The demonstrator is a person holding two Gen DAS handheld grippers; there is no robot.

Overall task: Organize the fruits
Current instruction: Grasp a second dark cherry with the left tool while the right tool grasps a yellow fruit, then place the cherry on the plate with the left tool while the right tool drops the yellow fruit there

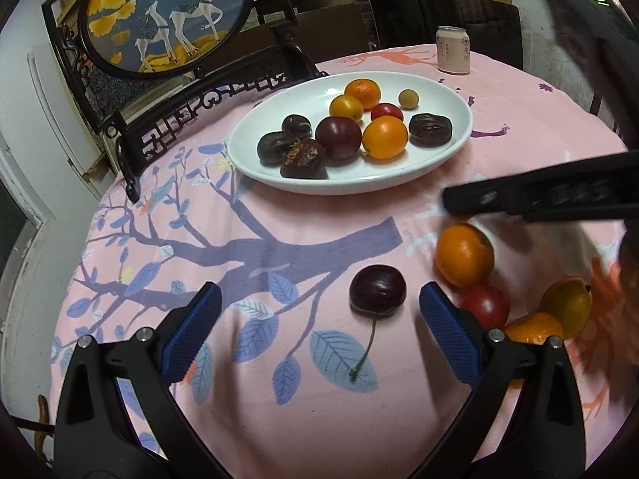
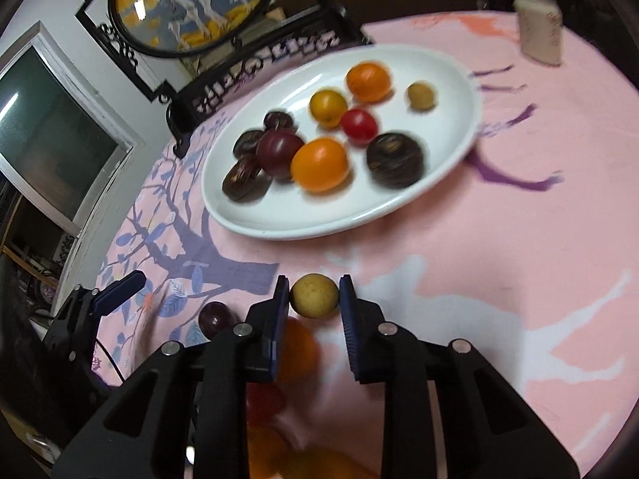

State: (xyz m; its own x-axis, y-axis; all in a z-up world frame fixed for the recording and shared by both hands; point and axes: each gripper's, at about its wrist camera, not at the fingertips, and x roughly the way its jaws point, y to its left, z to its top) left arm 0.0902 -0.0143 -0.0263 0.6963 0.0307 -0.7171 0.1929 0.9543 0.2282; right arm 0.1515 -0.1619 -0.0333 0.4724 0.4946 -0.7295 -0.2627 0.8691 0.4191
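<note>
A white oval plate [image 1: 455, 139] [image 2: 451, 167] holds several fruits: oranges, a red tomato, dark plums and brown nuts. My right gripper [image 2: 314, 293] is shut on a small yellowish round fruit [image 2: 314, 294], its blue pads pressing both sides; from the left wrist view it is a dark bar [image 1: 539, 197]. My left gripper [image 1: 319, 307] stands open over the cloth, a dark cherry [image 1: 377, 290] [image 2: 215, 318] with a stem lying between its fingertips, untouched. An orange [image 1: 464, 254], a red tomato [image 1: 484, 305] and a yellow-green fruit [image 1: 567, 306] lie at the right.
A pink tablecloth [image 1: 279, 419] with a blue tree print covers the round table. A drinks can [image 1: 452, 51] [image 2: 539, 28] stands at the far edge. A dark carved stand with a round deer picture [image 1: 167, 16] rises behind the plate.
</note>
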